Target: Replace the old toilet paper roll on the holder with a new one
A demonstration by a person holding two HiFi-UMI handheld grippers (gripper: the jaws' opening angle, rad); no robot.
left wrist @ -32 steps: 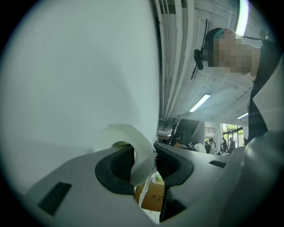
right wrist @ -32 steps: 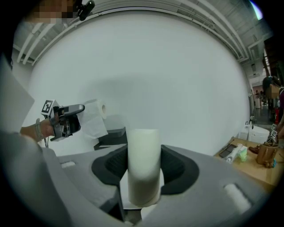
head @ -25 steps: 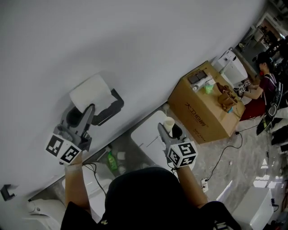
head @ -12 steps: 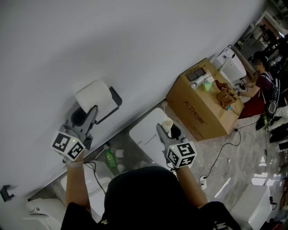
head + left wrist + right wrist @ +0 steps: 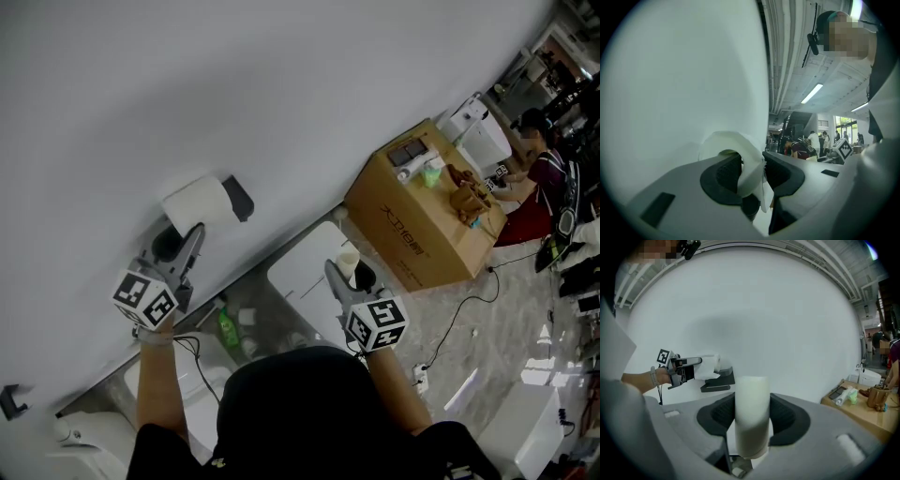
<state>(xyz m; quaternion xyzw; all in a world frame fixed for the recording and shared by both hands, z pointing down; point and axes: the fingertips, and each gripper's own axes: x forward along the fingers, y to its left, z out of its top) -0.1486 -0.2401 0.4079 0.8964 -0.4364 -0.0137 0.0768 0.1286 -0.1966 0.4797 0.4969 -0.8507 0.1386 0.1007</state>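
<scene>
White wall is seen behind a black holder [image 5: 238, 197]. A new roll [image 5: 197, 202] is gripped by its paper wall in the left gripper [image 5: 753, 168], right at the holder; its seating is judged not yet finished. The old empty tube [image 5: 751, 390] is already off, clamped in the right gripper [image 5: 752, 417], well apart.

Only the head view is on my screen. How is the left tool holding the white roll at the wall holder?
Observer: The left tool pinches the wall of the toilet paper roll. One jaw appears to sit inside the core hole and the other outside.
Operator: Do the right tool's pads really press on its tube?
Observer: Yes. The right tool is closed on the pale tube, which stands upright with a pad against each side.
</scene>
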